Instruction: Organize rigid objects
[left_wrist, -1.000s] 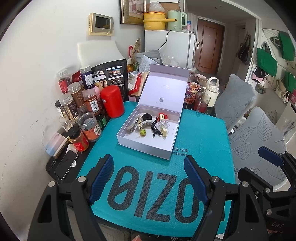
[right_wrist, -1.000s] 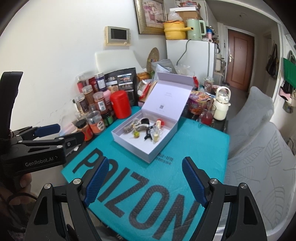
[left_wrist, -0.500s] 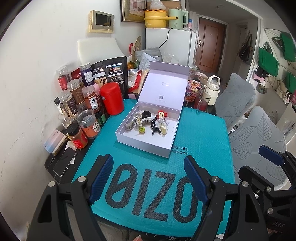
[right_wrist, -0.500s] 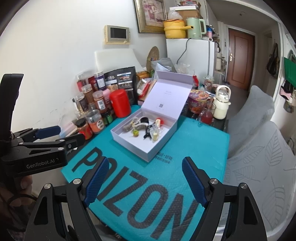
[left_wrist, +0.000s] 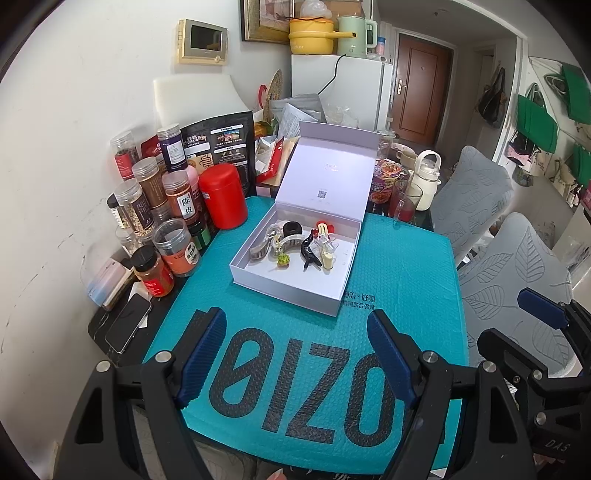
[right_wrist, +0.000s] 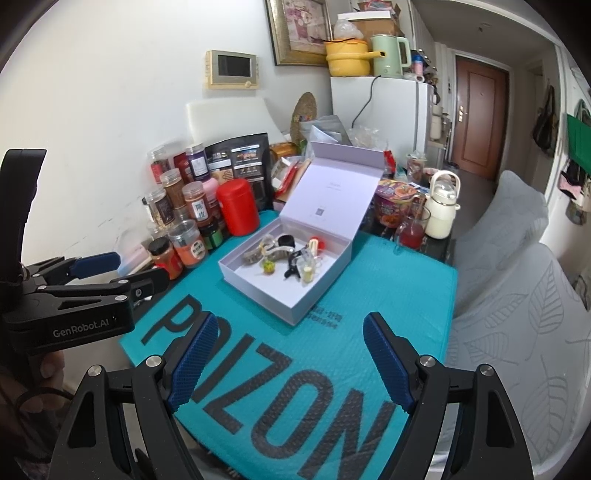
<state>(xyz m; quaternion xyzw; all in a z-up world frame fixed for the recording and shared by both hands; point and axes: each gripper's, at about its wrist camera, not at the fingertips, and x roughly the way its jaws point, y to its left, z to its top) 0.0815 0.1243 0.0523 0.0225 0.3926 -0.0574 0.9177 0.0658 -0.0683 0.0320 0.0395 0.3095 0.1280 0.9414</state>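
Here both tools, left tool (left_wrist: 295, 354) and right tool (right_wrist: 288, 358), hover wide open, empty, over the mat (left_wrist: 406, 266).

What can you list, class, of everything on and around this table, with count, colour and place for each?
gift box: one, white, lid open, on the teal mat
hair clips: several, mixed colours, inside the box
teal mat: one, black lettering, covers the table
red canister: one, left of the box
spice jars: a cluster, clear with red and brown contents, along the wall
phone: one, dark, at the mat's left edge
white jug: one, behind the box to the right
fridge: one, white, bearing a yellow pot and green kettle
left hand-held gripper: open, empty, above the mat
right hand-held gripper: open, empty, above the mat
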